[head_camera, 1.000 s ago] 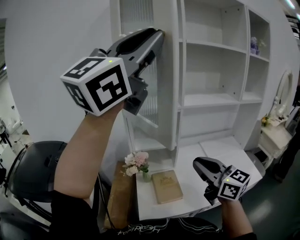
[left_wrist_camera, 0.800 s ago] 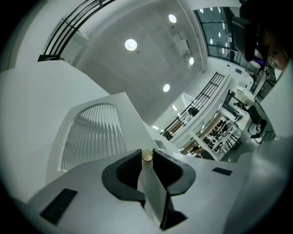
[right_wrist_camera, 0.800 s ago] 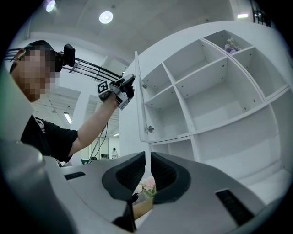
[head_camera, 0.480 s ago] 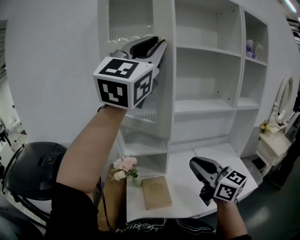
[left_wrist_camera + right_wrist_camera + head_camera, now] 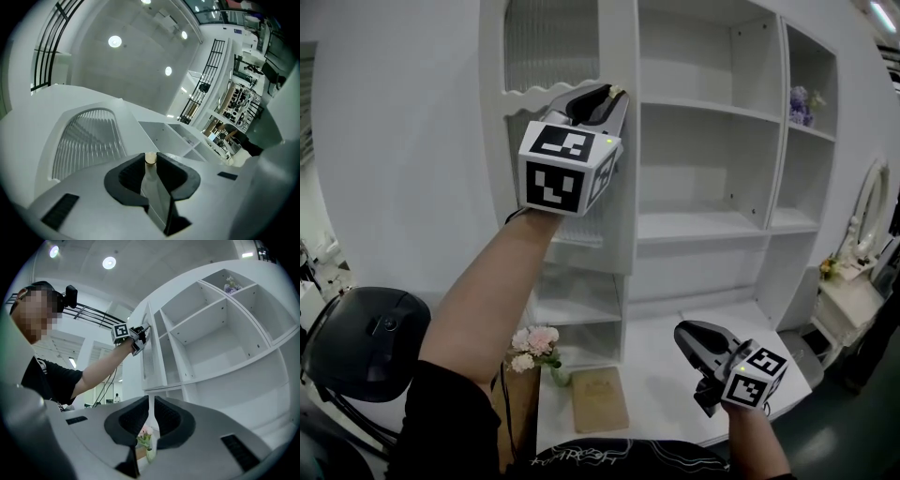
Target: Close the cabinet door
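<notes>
The white cabinet door, with a ribbed glass pane, stands close against the left bay of the cabinet. My left gripper is raised on an outstretched arm and is shut on the door's small gold knob; the knob sits between the dark pads. The ribbed pane shows left of the jaws. In the right gripper view the door and the left gripper are seen from below. My right gripper hangs low over the desk, shut and holding nothing.
On the white desktop lie a tan book and a small vase of pink flowers. A black chair stands at the lower left. A white vanity with a mirror stands at the right. Purple flowers sit on an upper shelf.
My left gripper has swung right with the knob, and the door has turned from half open to nearly flush with the cabinet. The right gripper has drifted slightly left.
</notes>
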Demonstrator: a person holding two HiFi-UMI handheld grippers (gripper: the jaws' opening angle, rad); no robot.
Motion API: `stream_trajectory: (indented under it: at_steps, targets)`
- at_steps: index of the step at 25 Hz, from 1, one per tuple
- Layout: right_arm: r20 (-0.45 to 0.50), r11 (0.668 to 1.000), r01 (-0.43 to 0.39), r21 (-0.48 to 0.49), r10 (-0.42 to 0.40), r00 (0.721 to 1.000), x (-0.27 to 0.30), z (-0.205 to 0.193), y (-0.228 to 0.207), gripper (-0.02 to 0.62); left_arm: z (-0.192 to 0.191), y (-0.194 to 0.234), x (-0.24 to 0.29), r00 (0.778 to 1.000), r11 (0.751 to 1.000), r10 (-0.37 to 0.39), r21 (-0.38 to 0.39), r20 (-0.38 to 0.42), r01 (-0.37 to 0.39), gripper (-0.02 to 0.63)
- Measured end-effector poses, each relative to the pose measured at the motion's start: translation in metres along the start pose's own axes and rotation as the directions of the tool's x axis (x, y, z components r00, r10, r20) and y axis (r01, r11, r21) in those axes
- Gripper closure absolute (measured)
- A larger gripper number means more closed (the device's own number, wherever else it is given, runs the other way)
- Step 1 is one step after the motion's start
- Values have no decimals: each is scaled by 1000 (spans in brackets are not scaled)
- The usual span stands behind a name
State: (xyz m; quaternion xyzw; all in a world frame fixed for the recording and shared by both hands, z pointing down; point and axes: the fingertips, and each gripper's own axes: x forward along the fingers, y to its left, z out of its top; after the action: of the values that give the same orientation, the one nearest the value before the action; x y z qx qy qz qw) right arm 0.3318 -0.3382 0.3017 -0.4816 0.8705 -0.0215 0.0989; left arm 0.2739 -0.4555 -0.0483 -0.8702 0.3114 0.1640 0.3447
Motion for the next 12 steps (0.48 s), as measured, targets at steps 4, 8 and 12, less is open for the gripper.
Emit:
stream_trajectory:
  at_steps: [4,8,12]
  targets:
    - [-13,1000,-12,-6,12,1000,3,0,-16,532,-10,0,15,1000,999,29,42,-11,-28,515]
    - [-17,1000,-21,-4,21,1000,3,-1,-32,532,-22,2,31,997,994,65,95,-44,-60,517]
    - [-26,1000,-28,0,28,999,2,-4,-46,532,-32,3,45,993,988,99,122,-62,-91,518]
